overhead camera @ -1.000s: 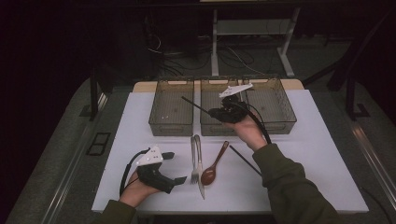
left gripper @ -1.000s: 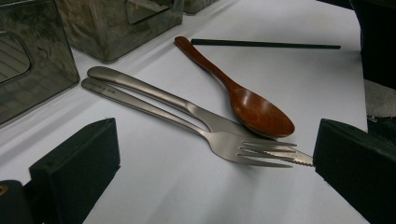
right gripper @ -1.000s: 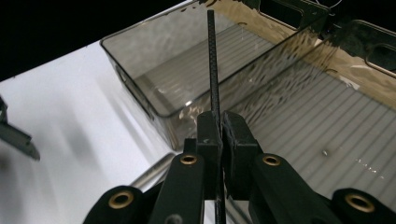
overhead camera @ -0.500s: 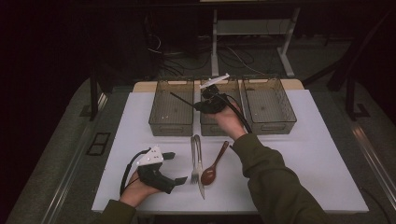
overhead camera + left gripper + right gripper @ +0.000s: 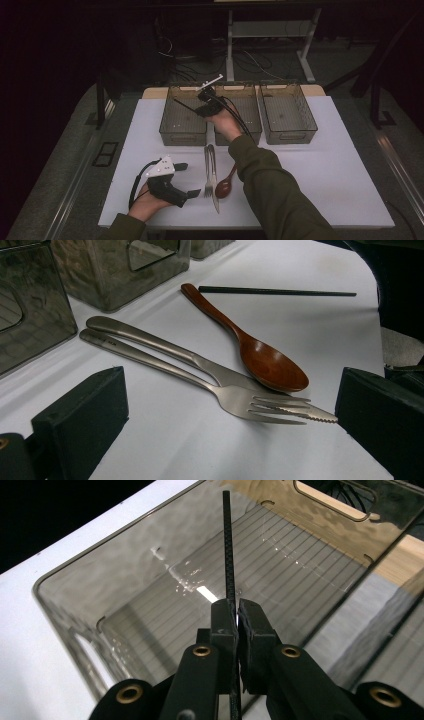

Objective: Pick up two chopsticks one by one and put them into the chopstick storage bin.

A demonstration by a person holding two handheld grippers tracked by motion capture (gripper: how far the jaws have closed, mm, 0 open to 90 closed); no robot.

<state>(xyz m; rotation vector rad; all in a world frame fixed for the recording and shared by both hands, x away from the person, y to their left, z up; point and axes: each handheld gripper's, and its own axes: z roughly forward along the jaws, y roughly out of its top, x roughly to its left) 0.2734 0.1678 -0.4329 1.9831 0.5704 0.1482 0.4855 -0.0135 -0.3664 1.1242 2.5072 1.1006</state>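
My right gripper (image 5: 204,103) hovers over the left clear bin (image 5: 176,135), shut on a thin black chopstick (image 5: 184,103) that sticks out to the left. In the right gripper view the chopstick (image 5: 228,545) runs from between the closed pads (image 5: 222,622) out over the bin's ribbed floor (image 5: 150,610). My left gripper (image 5: 187,179) rests on the white table near the front, open, with its jaws on either side of the fork's tines. In its view lie a steel fork (image 5: 260,402), a knife (image 5: 150,342), a brown wooden spoon (image 5: 270,365) and a second chopstick (image 5: 277,291).
Three clear bins stand in a row at the back of the white tabletop (image 5: 340,175): left, middle (image 5: 250,131) and right (image 5: 287,135). Fork (image 5: 207,165), knife (image 5: 215,202) and spoon (image 5: 226,187) lie at centre front. The person's right sleeve (image 5: 270,195) crosses the table.
The right hand has carried the chopstick leftward, from over the middle and right bins to over the left bin. The left hand and the cutlery have stayed put.
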